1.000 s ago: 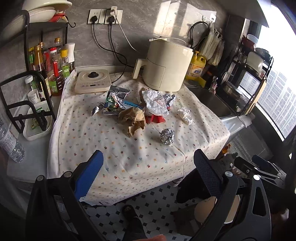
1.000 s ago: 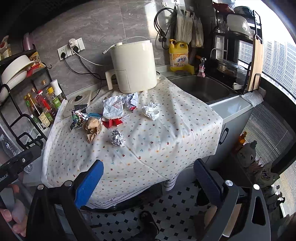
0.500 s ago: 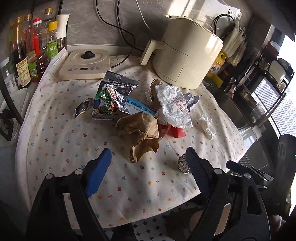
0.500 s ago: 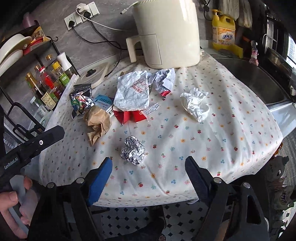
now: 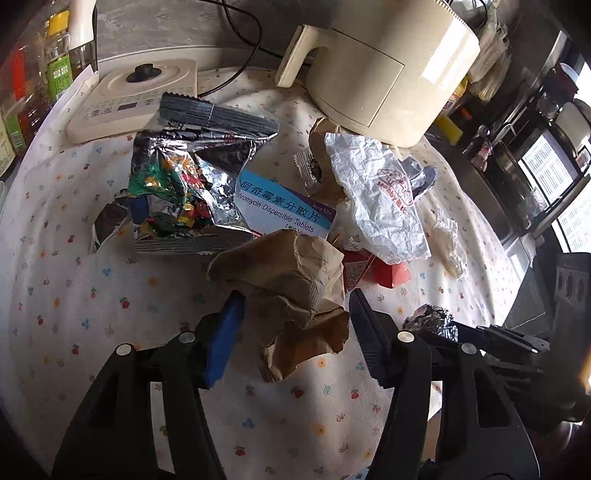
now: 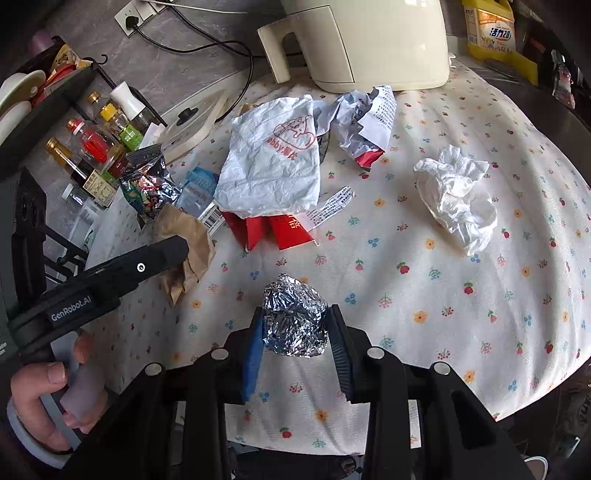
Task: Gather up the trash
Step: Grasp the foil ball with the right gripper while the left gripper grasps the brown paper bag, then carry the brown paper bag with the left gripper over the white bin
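Trash lies on a flowered tablecloth (image 6: 480,295). My left gripper (image 5: 295,314) is open with its jaws on either side of a crumpled brown paper bag (image 5: 291,291), which also shows in the right wrist view (image 6: 192,247). My right gripper (image 6: 295,325) is shut on a crumpled foil ball (image 6: 295,321), also seen in the left wrist view (image 5: 430,321). Other trash: a shiny snack wrapper (image 5: 177,184), a blue and white tablet box (image 5: 284,210), a white paper wrapper (image 6: 273,162), a red carton (image 6: 277,232) and a white tissue wad (image 6: 458,195).
A cream air fryer (image 5: 384,62) stands at the back of the table. A flat cream cooker (image 5: 133,99) lies at the back left with cords behind it. Sauce bottles (image 6: 96,155) stand on a rack to the left. A yellow detergent jug (image 6: 491,26) sits at the back right.
Both grippers moved forward and down onto the table. The left jaws came around the brown paper bag. The right jaws closed on the foil ball.
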A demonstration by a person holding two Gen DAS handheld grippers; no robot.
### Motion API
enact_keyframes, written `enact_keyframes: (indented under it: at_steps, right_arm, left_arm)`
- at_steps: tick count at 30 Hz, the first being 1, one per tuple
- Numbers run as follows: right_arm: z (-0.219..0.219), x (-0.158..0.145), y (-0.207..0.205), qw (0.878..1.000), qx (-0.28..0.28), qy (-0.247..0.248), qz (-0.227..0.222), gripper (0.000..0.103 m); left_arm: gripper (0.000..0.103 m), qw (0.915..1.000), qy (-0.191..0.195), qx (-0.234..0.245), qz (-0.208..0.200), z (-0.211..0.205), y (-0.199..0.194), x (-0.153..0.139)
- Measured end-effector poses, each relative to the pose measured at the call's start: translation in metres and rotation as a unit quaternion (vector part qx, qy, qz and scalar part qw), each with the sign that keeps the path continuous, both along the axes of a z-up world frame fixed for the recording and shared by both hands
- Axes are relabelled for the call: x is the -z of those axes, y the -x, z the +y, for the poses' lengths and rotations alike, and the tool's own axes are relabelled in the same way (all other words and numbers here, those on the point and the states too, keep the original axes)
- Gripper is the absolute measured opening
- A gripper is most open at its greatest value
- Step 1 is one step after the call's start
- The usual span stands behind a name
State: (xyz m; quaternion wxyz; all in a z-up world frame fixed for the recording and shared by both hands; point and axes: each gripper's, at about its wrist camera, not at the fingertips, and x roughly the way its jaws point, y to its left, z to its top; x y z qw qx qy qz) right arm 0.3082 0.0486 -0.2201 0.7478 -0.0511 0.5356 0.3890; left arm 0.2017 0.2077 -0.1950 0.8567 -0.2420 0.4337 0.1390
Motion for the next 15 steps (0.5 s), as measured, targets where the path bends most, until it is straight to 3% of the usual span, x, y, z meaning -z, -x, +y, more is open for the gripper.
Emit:
enact_keyframes:
  at_steps: [2, 7, 15]
  right_arm:
    - [-0.001, -0.002, -0.002, 1.0, 0.0, 0.003, -0.006, 0.034]
    - [-0.012, -0.005, -0.004, 1.0, 0.013, 0.004, -0.004, 0.034]
    - [-0.052, -0.03, 0.009, 0.998, 0.012, -0.03, -0.045, 0.034]
  left_arm:
    - [0.049, 1.0, 0.003, 0.003, 0.003, -0.001, -0.002, 0.004]
    - [0.021, 0.9998, 0.018, 0.0, -0.009, -0.008, 0.004, 0.003]
    - [0.018, 0.9978, -0.019, -0.031, -0.056, -0.037, 0.039, -0.029]
